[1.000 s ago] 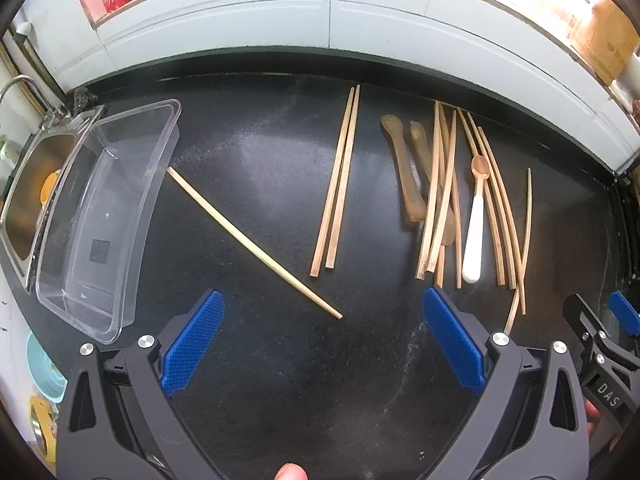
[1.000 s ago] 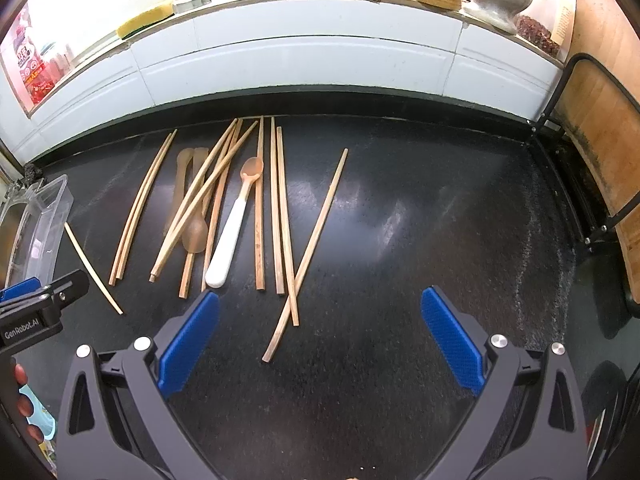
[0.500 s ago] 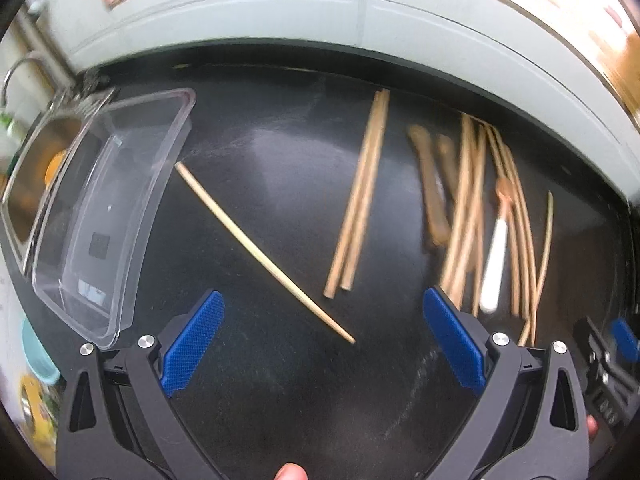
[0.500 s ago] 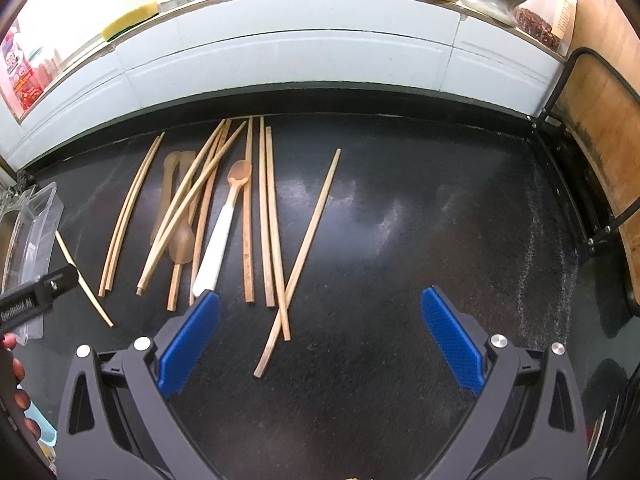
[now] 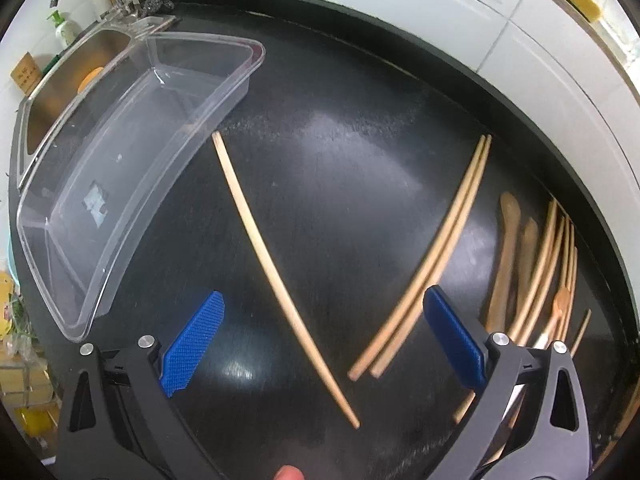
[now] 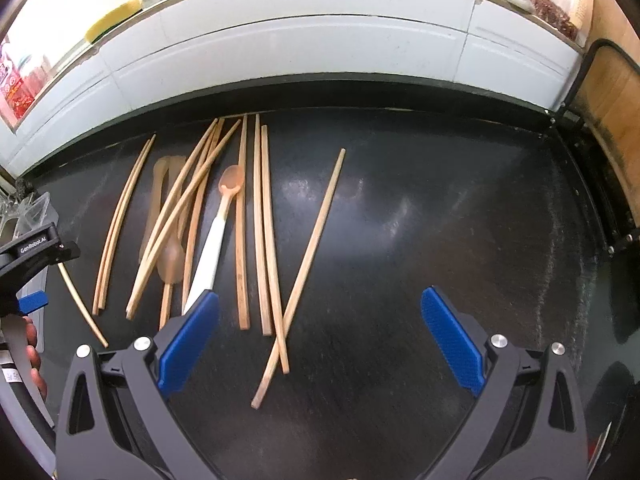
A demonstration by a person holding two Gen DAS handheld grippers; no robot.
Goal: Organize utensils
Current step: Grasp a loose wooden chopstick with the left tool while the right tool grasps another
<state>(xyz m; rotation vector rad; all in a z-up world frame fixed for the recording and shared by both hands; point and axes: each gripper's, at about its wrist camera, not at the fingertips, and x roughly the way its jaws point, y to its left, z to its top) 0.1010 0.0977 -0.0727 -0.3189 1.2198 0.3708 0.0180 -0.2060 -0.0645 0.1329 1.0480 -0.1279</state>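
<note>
My left gripper (image 5: 324, 332) is open and empty, with a single wooden chopstick (image 5: 276, 276) lying between its blue pads on the black counter. A pair of chopsticks (image 5: 432, 256) lies to its right, and a clear plastic box (image 5: 132, 160) stands empty at the left. My right gripper (image 6: 320, 336) is open and empty above the near ends of several chopsticks (image 6: 266, 236). A white-handled spoon (image 6: 214, 244) and brown spoons (image 6: 164, 204) lie among them. The left gripper shows at the left edge of the right wrist view (image 6: 28, 276).
A steel sink (image 5: 64, 80) with a tap lies beyond the box at the far left. A white tiled wall (image 6: 320, 44) runs along the back of the counter. A dark metal rack (image 6: 592, 128) borders the counter's right end.
My left gripper has swung left and moved closer to the counter, so the single chopstick now lies between its pads. My right gripper has moved a little left toward the chopstick pile.
</note>
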